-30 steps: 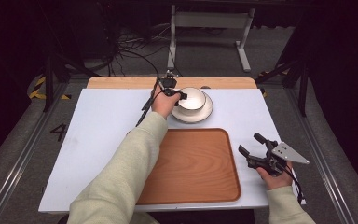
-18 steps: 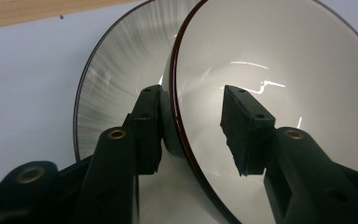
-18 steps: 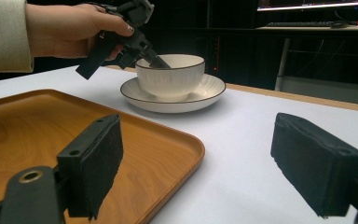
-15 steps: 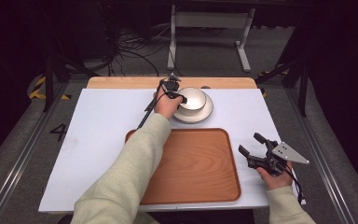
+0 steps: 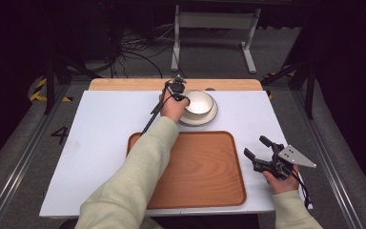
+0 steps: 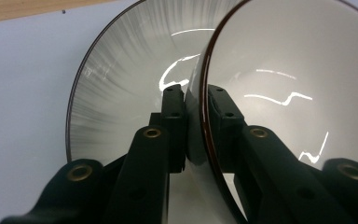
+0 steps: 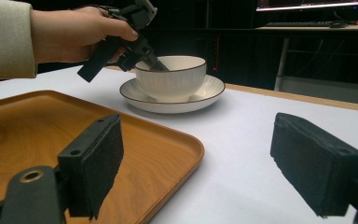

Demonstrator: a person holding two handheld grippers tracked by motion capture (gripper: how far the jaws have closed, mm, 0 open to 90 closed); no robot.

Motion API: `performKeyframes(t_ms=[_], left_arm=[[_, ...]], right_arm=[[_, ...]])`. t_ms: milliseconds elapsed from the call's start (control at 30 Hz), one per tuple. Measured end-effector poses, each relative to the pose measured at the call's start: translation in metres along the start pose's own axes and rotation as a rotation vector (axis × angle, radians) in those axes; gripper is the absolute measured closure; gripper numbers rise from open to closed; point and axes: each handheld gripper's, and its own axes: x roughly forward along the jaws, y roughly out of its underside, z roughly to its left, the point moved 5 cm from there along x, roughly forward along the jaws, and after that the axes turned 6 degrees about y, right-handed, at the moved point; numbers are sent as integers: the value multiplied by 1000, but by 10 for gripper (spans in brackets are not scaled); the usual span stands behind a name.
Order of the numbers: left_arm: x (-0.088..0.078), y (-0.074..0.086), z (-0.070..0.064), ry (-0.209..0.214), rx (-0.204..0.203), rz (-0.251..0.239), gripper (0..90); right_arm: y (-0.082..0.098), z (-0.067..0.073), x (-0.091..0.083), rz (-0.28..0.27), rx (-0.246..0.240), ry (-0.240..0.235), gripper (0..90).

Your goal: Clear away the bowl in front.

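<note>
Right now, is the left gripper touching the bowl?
Touching. In the left gripper view, the left gripper has its jaws clamped on the bowl rim, one pad inside and one outside, above the saucer.

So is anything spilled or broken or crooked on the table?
Nothing stands out. The bowl sits upright on its plate, no spills or cracks visible. The left gripper is pinching the bowl's rim, and the tray lies flat beside it.

Both forearms wear cream, finely woven sleeves (image 5: 138, 176). The left gripper (image 6: 196, 109) has black jaws with brass-ringed screw holes and a black cable. The right gripper (image 5: 259, 148) carries black foam-like pads (image 7: 95, 161) and a grey three-cornered plate.
</note>
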Motion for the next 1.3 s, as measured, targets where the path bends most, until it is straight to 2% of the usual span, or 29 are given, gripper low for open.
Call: performKeyframes(t_ms=[67, 167, 333, 400, 500, 667, 700, 933, 1300], left_arm=[[0, 0, 0, -2, 12, 2, 807], [0, 0, -1, -7, -7, 1, 809], [-2, -1, -1, -4, -4, -2, 813], [-3, -2, -1, 4, 16, -10, 815], [-6, -3, -2, 14, 15, -25, 821], [-11, -5, -5, -1, 41, -33, 820], [-12, -4, -6, 5, 24, -36, 820], [-28, -9, -11, 27, 39, -56, 819], [-52, -13, -17, 23, 76, -81, 818]], right_arm=[[0, 0, 0, 0, 0, 0, 176], [0, 0, 0, 0, 1, 1, 176], [0, 0, 0, 0, 0, -1, 177], [0, 0, 0, 0, 2, -1, 178], [0, 0, 0, -1, 2, 1, 178], [0, 0, 0, 1, 2, 0, 179], [0, 0, 0, 1, 3, 0, 179], [0, 0, 0, 2, 9, 0, 181], [0, 0, 1, 6, 11, -4, 182]])
